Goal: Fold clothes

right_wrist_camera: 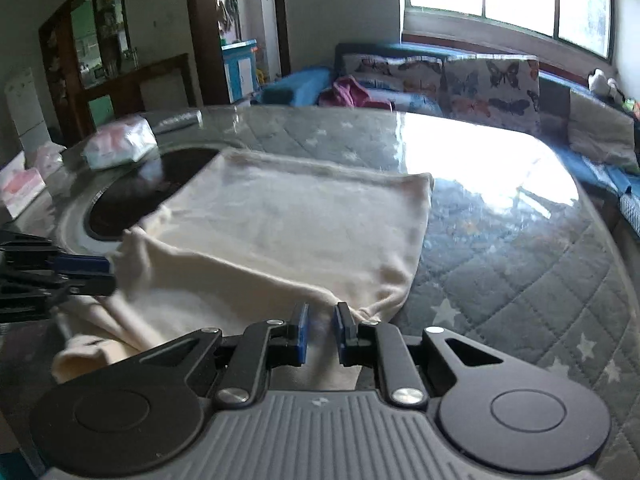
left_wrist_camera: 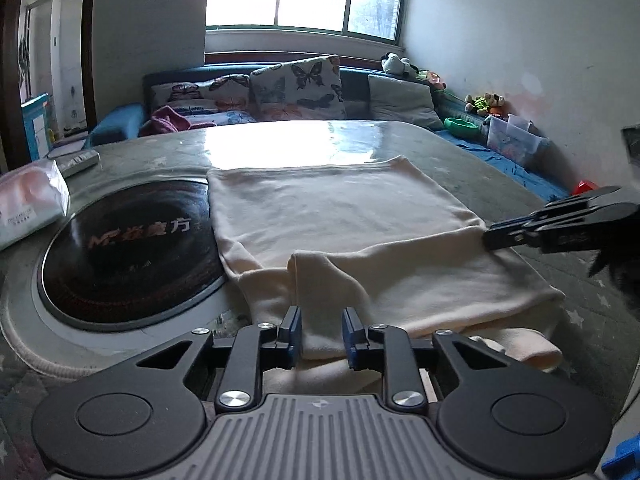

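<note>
So there's this cream garment [left_wrist_camera: 340,216] spread flat on the table [right_wrist_camera: 500,248], partly covering the black hotplate [left_wrist_camera: 128,252] set into the top, and it looks part-folded already, with a sleeve end [left_wrist_camera: 532,348] poking out underneath on the near side.

The left tongs [left_wrist_camera: 321,332] have a fold of cloth sitting between the blue pads, but there's a visible gap either side of it, so I can't tell if it's actually pinched or just resting there. The right tongs [right_wrist_camera: 321,330] are at the near corner of the fabric, tips close together with a slit between them, and whether they've got cloth is also hard to call.

If I were doing this fold, I'd make sure both sides have a proper bite on the edge first, then lift together at the same height and carry it straight toward the far edge so the corners line up, keeping the cloth taut between the tongs so it doesn't bunch.

Writing-wise: the hotplate has a logo starting with "M" plus Chinese characters ending in 方; the tissue pack [left_wrist_camera: 28,200] to the left has print too small to read
</note>
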A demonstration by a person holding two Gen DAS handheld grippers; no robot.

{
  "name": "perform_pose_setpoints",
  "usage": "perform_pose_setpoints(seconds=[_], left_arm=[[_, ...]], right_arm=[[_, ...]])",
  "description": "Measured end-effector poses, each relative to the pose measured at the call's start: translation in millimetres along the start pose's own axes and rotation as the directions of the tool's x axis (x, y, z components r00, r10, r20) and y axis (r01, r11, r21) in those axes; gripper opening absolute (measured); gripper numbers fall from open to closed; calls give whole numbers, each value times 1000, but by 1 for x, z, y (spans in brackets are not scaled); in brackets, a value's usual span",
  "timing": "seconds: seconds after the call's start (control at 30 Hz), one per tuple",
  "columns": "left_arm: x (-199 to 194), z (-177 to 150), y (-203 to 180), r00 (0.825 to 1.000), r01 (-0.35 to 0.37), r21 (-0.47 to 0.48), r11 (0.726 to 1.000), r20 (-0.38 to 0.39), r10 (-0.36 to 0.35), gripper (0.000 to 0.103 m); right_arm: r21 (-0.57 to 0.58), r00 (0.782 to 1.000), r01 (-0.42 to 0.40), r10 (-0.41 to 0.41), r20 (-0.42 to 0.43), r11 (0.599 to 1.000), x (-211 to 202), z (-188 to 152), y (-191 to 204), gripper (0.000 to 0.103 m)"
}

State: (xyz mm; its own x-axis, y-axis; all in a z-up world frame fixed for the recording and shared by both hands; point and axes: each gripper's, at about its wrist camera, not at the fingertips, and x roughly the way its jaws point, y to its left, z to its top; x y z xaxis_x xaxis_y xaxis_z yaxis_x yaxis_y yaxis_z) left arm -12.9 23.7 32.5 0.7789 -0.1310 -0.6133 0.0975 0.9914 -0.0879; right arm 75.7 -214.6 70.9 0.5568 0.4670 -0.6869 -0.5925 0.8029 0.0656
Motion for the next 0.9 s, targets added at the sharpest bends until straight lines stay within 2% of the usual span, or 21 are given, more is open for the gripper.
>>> perform_pose_setpoints(seconds=[0.07, 0.13, 0.2, 0.4, 0.6, 0.77, 0.9], left_arm=[[0, -1, 1, 1000, -5, 0, 1000, -2, 5, 23], [0, -1, 2, 1000, -10, 0, 1000, -4, 10, 6], [-2, -1, 5, 1000, -20, -5, 1000, -4, 20, 2], [-12, 4, 9, 1000, -25, 5, 1000, 2, 25, 2], [2, 33, -5, 998, 46, 28, 999, 38, -47, 3], [26, 40, -12, 998, 57, 56, 997, 17, -58, 4], [30, 36, -5, 999, 33, 59, 998, -6, -33, 4]], right_arm=[[6, 1000, -1, 1, -8, 1000, 5, -3, -3, 13], [2, 1000, -6, 6, -4, 1000, 5, -3, -2, 13], [-9, 1000, -10, 10, 0, 1000, 3, -2, 2, 14], [-43, 1000, -22, 23, 14, 999, -3, 1, 12, 17], [-80, 998, -58, 59, 19, 995, 1, 7, 32, 17], [-138, 991, -130, 133, 8, 982, 5, 7, 60, 18], [-178, 984, -179, 180, -9, 968, 10, 5, 80, 22]])
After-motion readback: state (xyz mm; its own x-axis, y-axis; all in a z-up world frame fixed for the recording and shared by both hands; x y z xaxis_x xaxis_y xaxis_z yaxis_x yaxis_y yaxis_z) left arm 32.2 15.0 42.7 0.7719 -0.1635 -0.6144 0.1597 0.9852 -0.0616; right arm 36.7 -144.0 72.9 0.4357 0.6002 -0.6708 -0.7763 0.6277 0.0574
